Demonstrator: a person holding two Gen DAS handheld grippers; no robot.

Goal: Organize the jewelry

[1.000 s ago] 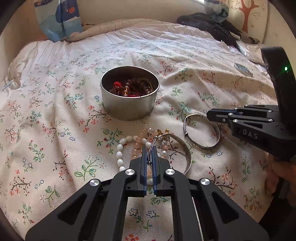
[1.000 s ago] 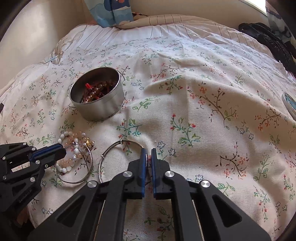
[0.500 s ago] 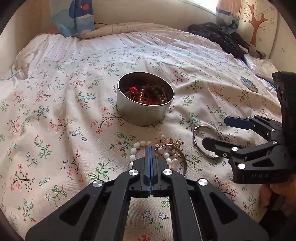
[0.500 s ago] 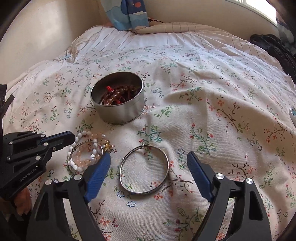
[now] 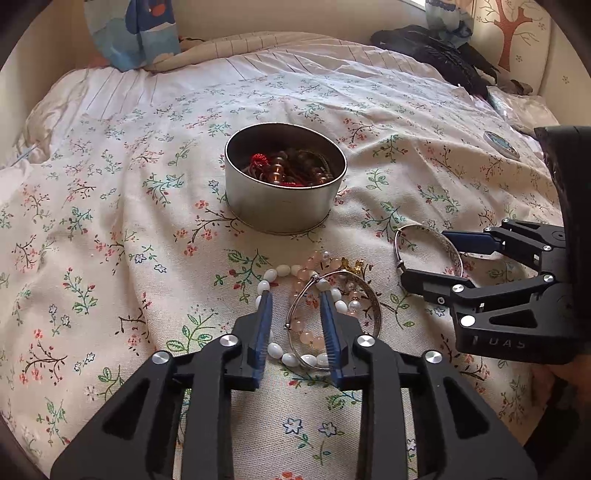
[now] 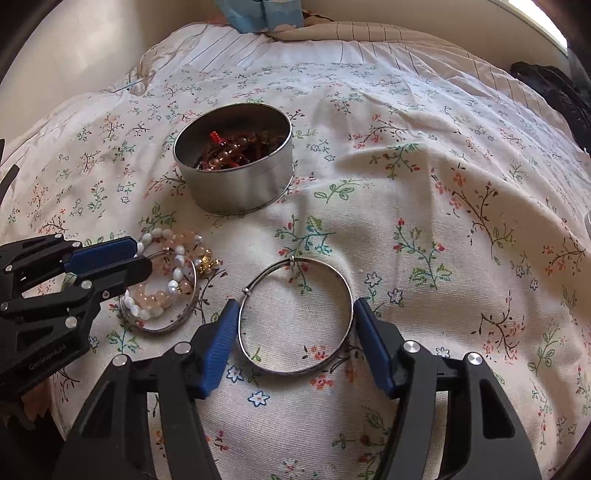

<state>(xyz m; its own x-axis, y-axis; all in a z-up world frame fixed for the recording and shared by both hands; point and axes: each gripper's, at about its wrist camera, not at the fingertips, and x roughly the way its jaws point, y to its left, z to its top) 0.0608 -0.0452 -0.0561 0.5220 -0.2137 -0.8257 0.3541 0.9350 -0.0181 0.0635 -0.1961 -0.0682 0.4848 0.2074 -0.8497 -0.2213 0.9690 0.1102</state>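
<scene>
A thin silver bangle [image 6: 349, 299] lies flat on the floral bedspread between the blue pads of my right gripper [image 6: 295, 325]. Its jaws are closing, and each pad stands just outside the ring. Left of it is a pile of a white bead bracelet [image 5: 271, 274], a pink bead bracelet [image 5: 306, 336] and a wider silver bangle [image 5: 373, 306]. My left gripper [image 5: 297, 328] is over that pile with its jaws opening. The pads straddle the beads and the bangle's left edge. Behind stands a round metal tin [image 5: 280, 210] holding red and brown beads.
The bedspread [image 5: 110, 221] is soft and wrinkled. A blue patterned cushion [image 5: 136, 33] and dark clothing [image 5: 436, 55] lie at the far edge, and a small round disc [image 5: 500, 144] lies at the right. The two grippers sit close side by side.
The left jaws were shut and now stand apart over the bead pile. The right jaws went from shut to wide and now narrow around the thin bangle.
</scene>
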